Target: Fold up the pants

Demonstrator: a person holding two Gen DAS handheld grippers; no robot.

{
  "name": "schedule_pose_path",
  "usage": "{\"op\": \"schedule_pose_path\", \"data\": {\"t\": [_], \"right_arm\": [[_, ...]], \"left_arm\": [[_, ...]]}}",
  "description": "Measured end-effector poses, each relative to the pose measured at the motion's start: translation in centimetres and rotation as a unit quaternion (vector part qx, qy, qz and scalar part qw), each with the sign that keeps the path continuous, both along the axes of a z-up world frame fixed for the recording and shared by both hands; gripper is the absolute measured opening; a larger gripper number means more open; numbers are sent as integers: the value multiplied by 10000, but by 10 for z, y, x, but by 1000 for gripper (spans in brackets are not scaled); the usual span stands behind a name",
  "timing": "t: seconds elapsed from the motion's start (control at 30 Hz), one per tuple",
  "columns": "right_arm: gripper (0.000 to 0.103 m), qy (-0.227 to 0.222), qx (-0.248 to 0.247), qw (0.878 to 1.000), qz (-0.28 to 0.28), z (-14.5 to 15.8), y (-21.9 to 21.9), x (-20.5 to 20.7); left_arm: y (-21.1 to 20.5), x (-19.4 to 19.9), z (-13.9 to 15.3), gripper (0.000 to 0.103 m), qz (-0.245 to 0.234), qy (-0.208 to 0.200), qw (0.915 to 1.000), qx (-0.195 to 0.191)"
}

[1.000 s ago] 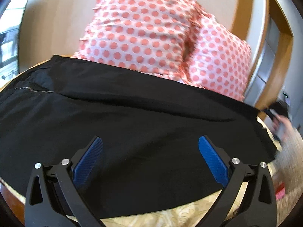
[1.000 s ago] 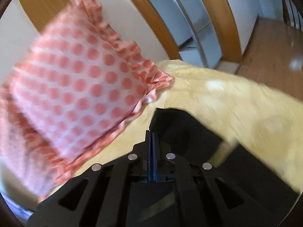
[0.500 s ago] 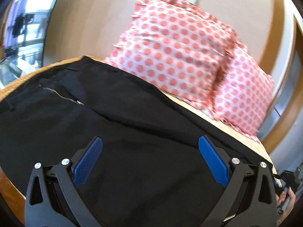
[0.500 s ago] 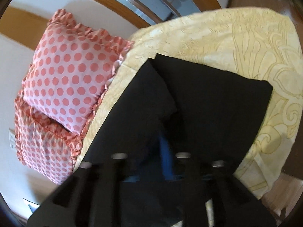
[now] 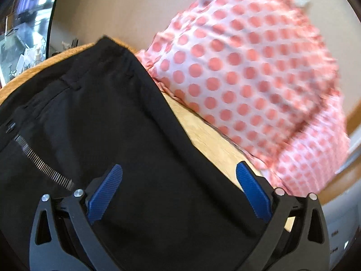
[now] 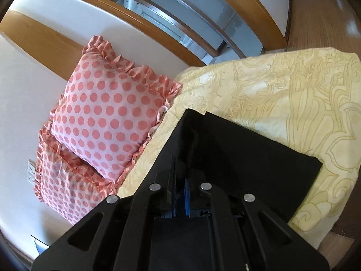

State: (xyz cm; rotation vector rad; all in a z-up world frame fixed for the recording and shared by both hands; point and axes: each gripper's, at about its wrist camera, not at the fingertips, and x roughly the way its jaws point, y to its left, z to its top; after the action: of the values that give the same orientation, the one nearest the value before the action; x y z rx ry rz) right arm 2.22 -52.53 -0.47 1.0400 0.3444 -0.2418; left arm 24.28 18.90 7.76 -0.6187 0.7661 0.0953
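Black pants (image 5: 117, 122) lie spread on a bed, waistband and open zipper (image 5: 42, 164) at the left in the left wrist view. My left gripper (image 5: 178, 189) is open and empty just above the fabric near the waist. In the right wrist view the leg ends (image 6: 248, 151) lie on the yellow bedspread (image 6: 293, 94). My right gripper (image 6: 179, 194) is shut on a fold of the black pants, its blue pads (image 6: 186, 197) pinching cloth that rises from the bed.
Two pink polka-dot pillows (image 6: 108, 117) lean against the white wall at the bed's head; one also shows in the left wrist view (image 5: 248, 74). A wooden frame and glass door (image 6: 180, 29) stand beyond. The bed's edge drops to a wooden floor (image 6: 320, 11).
My left gripper has swung left toward the waistband, still open. My right gripper, shut on the leg fabric, has lifted, and the leg ends now show flat on the bedspread.
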Motion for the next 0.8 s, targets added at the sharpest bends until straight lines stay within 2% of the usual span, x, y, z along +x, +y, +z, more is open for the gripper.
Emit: {"op": "schedule_pose_path", "data": {"t": [0.13,0.2,0.23,0.27,0.33,0.43,0.5,0.6,0.67,0.73,0.77,0.8], "right_arm": [[5,150,31,9999,7,-8,-3,2],[5,181,78,9998,26,-12,-5,2],[5,203,78,9998,36,-13,-5,4],[5,205,84,9997,45,-12,-5,4],[5,164,56,9998,72,-10,-5,4],[5,91,-12,9999,74,-4,-6,1],[6,80,-99,9999,24,-1,-8,-3],[6,76,-149,9998,-88,0,-12,-11],[6,131,-119,9997,-170,-3,-16,-16],[6,235,-89,9994,-233,-9,-19,-19],[6,289,-55,9992,-254,-12,-20,-20],[6,334,-10,9991,-265,-15,-21,-21]], "left_arm": [[6,64,-20,80,261,663,9973,202],[12,84,-32,69,372,853,9956,82],[15,92,-37,43,368,954,9948,-24],[20,97,-44,12,345,1075,9934,-221],[26,88,-43,8,423,1015,9932,-392],[27,30,-10,7,422,344,9984,-153],[26,-36,16,7,411,-275,9988,-14],[22,-128,29,8,522,-736,9959,57],[15,-181,17,9,671,-675,9952,231],[10,-224,-13,10,846,-369,9951,343],[10,-237,-28,9,900,-193,9953,287],[11,-251,-48,9,968,37,9953,72]]}}
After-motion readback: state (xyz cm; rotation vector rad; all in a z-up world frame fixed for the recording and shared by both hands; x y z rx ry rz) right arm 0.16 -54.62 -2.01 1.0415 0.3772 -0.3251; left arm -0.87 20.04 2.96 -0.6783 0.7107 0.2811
